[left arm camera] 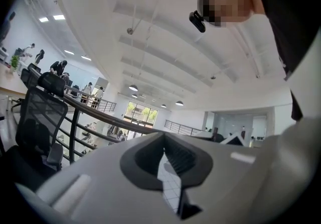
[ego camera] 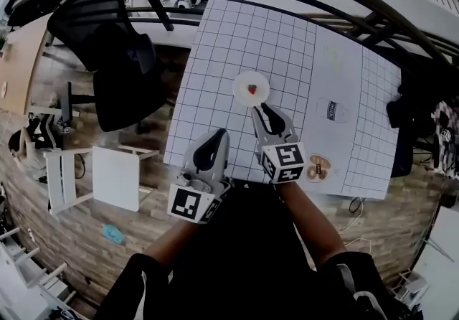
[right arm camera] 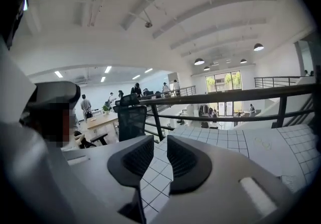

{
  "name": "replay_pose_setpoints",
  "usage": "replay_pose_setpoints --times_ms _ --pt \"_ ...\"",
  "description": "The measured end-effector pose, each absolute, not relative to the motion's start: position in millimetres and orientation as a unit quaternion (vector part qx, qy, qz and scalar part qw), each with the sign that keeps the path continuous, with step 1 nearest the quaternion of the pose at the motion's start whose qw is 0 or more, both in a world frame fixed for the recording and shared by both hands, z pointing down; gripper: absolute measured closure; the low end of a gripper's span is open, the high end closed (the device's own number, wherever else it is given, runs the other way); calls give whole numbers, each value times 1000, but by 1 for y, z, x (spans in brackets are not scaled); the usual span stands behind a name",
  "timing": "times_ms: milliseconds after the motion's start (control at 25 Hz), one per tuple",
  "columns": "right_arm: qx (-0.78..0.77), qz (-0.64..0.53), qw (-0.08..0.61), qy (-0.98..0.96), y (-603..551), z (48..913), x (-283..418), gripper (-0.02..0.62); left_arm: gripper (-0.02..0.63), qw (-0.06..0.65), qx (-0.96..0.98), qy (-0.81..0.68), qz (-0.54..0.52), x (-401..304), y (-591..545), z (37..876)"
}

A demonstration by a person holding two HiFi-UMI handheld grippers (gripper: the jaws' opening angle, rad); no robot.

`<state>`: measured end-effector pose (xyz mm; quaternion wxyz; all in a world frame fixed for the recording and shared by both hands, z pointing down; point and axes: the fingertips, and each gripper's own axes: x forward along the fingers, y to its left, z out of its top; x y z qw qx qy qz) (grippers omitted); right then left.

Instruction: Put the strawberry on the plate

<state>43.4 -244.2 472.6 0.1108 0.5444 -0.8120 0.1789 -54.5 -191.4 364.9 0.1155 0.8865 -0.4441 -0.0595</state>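
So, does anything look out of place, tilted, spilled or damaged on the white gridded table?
Nothing stands out. The red strawberry lies inside the rim of the round white plate, which sits flat on the white gridded table; no spill or damage shows.

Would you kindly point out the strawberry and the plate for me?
strawberry (ego camera: 252, 89): head view, on its red middle.
plate (ego camera: 241, 82): head view, on the bare white part left of the berry.
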Motion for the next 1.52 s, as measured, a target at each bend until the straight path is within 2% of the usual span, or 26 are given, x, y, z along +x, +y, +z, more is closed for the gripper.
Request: replay_pose_setpoints --times_ms 120,440,800,1040,1520 --pt "550 164 79 -815 -223 442 35 557 600 109 890 -437 -67 -60 -179 359" --pt "582 134 48 -801 -158 403 18 595 600 97 900 -416 -85 -74 -137 349" --pt "592 96 56 -798 -96 380 -5 595 600 120 903 -404 -82 -88 -95 360" --pt "603 74 60 -792 -67 366 -6 595 600 97 902 -415 -75 -90 -79 354" --pt "605 71 37 -792 2 353 28 595 600 90 906 -409 -57 -42 -10 343"
